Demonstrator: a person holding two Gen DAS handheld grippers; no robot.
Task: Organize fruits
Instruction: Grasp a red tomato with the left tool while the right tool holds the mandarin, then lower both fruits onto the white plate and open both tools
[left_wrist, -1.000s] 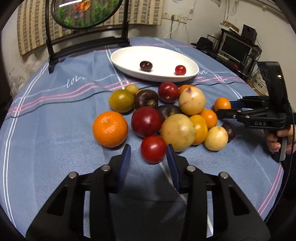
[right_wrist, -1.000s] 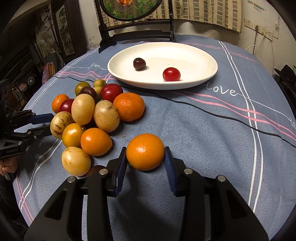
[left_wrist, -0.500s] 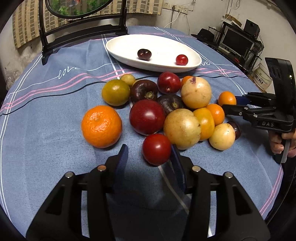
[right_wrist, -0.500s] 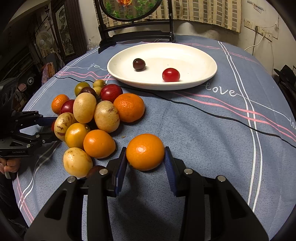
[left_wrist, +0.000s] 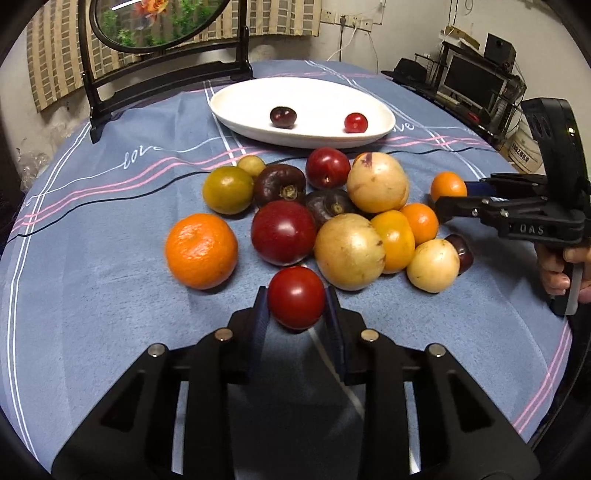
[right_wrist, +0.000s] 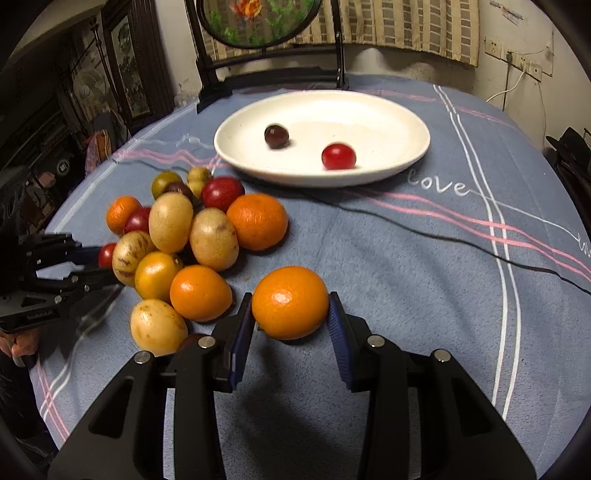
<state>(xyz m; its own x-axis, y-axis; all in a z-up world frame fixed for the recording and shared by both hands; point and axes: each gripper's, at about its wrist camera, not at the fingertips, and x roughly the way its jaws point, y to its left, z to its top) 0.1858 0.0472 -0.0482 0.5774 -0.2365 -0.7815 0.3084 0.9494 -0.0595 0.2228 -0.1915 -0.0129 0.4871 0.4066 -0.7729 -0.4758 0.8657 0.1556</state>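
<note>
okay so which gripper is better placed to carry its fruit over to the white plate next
Right, probably. The right gripper already holds an orange, with bare cloth between it and the white plate. The left gripper grips a red tomato behind the fruit pile.

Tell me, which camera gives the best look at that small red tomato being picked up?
The left wrist view. There the red tomato sits close and centred, its whole front visible, pinched between the left gripper jaws. The right wrist view shows only a red sliver of it at the pile's far left edge, behind that gripper.
</note>
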